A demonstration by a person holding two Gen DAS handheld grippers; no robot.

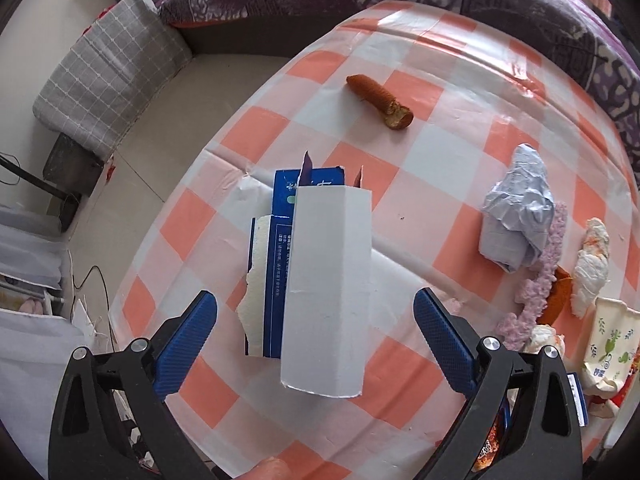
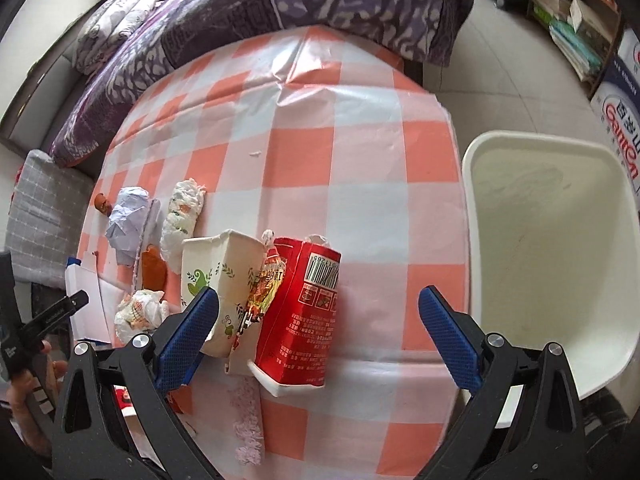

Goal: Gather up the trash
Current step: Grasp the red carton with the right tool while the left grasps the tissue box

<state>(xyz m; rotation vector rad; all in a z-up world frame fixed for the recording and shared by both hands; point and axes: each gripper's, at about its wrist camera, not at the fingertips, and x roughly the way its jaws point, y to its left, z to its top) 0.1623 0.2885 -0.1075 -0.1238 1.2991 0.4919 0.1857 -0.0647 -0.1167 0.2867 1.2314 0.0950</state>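
A torn blue and white carton (image 1: 316, 272) lies on the checked tablecloth (image 1: 436, 152), between the fingers of my open left gripper (image 1: 316, 312). A brown corn cob (image 1: 380, 100) lies further off. Crumpled grey paper (image 1: 516, 212), a pink fuzzy strip (image 1: 540, 280) and a wadded tissue (image 1: 592, 264) lie to the right. My right gripper (image 2: 320, 316) is open over a red carton (image 2: 300, 320) and a cream leaf-print carton (image 2: 216, 280). A white bin (image 2: 552, 256) stands right of the table.
A purple patterned quilt (image 2: 280, 12) lies on the bed behind the table. A grey checked cushion (image 1: 108, 72) sits at the left. Shelves and a printed box (image 2: 616, 120) stand at the far right. Cables lie on the floor (image 1: 88, 280).
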